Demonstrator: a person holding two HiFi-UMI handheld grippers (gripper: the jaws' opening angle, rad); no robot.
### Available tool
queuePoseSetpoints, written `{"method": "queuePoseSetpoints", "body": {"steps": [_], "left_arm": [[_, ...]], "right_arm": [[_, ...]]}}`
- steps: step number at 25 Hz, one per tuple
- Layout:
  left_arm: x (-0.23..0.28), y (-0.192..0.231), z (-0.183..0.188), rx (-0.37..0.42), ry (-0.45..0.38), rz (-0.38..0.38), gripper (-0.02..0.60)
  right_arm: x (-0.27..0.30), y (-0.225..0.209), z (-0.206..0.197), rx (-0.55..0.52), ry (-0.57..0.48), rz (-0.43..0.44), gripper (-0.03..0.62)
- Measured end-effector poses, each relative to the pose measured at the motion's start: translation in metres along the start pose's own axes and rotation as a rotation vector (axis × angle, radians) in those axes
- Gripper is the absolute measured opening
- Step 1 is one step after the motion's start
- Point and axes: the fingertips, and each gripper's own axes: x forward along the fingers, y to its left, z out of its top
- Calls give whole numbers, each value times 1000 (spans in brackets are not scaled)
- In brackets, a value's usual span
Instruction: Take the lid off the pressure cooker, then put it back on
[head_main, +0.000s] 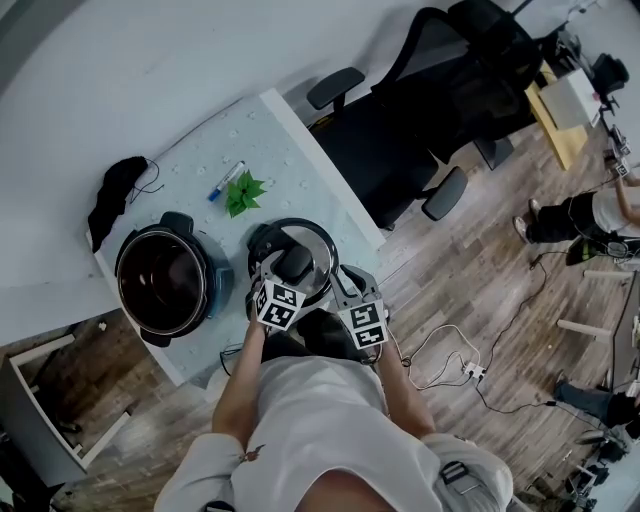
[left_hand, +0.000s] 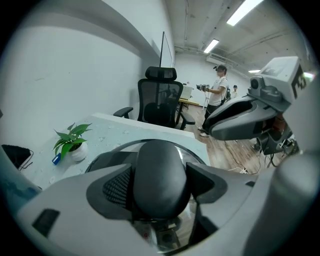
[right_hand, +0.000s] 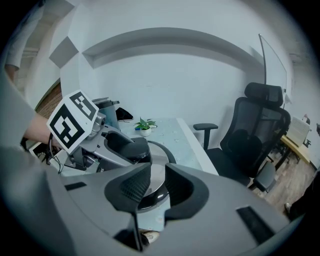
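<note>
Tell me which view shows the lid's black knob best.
The left gripper view: the knob fills the middle, between the jaws of the left gripper. The head view shows it small, from above; the right gripper view shows it from the side, partly behind the left gripper.

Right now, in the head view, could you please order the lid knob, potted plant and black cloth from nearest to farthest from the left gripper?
1. Lid knob, between the left gripper's jaws.
2. Potted plant, just beyond, slightly left.
3. Black cloth, far off to the left.
</note>
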Motion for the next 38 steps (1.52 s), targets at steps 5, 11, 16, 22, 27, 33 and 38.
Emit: {"method": "queuePoseSetpoints", "body": {"steps": [5, 11, 16, 22, 27, 33, 38], "left_arm": [[-15, -1, 2, 12, 17, -37, 351], [-37, 6, 3, 25, 21, -33, 342], [-45, 0, 2, 53, 27, -56, 337], [-42, -2, 6, 84, 33, -54, 331], [-30, -1, 5, 110, 57, -45, 320], [-14, -2, 4, 91, 84, -40, 319], [-2, -1, 1, 60, 109, -32, 313]], "right_arm": [[-5, 3, 2, 23, -4, -30, 89], [-12, 9, 2, 59, -10, -68, 89], [-13, 18, 4, 80, -22, -79, 89], [-11, 22, 11, 74, -36, -73, 89], [-8, 21, 9, 68, -15, -53, 89], [-1, 13, 9, 53, 1, -27, 89], [6, 7, 10, 41, 7, -12, 89]]}}
